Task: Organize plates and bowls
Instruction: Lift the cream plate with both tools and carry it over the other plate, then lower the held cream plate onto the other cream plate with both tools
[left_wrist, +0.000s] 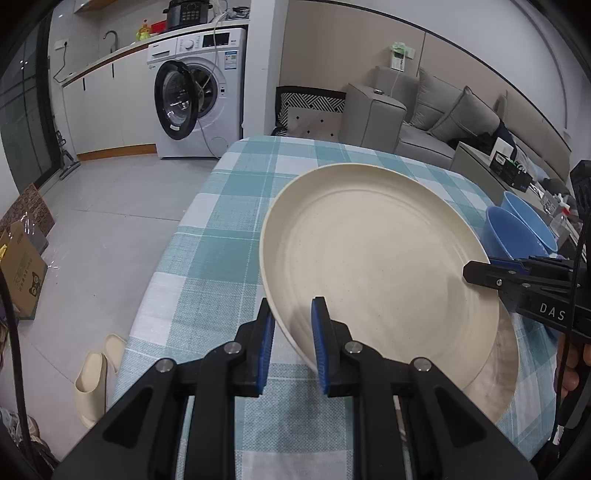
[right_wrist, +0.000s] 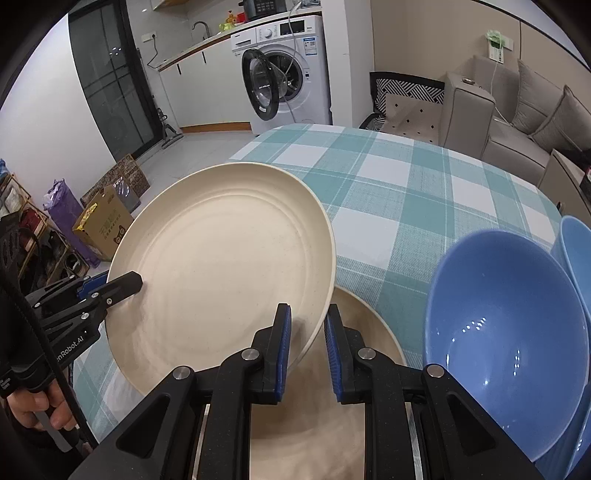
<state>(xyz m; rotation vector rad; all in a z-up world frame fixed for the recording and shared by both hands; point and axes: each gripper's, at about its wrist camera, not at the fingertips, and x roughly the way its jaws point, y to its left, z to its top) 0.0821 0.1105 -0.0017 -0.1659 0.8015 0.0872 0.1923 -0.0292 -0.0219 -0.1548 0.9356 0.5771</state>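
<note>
A cream plate (left_wrist: 373, 254) is held tilted above the tabletop (left_wrist: 236, 206), gripped at two opposite points of its rim. The left gripper (left_wrist: 293, 343) pinches the near rim between its blue pads (left_wrist: 319, 343); the right gripper (right_wrist: 308, 347) pinches the rim on the other side in the same way. Each gripper appears in the other's view, jaws pressed on the plate's edge. A second cream plate (right_wrist: 369, 321) lies flat on the checked cloth directly beneath the lifted one, near the tabletop's front edge. Two blue bowls stand just beside it toward the right edge: the nearer bowl (right_wrist: 506, 332) and, touching it, a further bowl (right_wrist: 576, 243). A hand (right_wrist: 33, 406) grips the left tool's handle.
</note>
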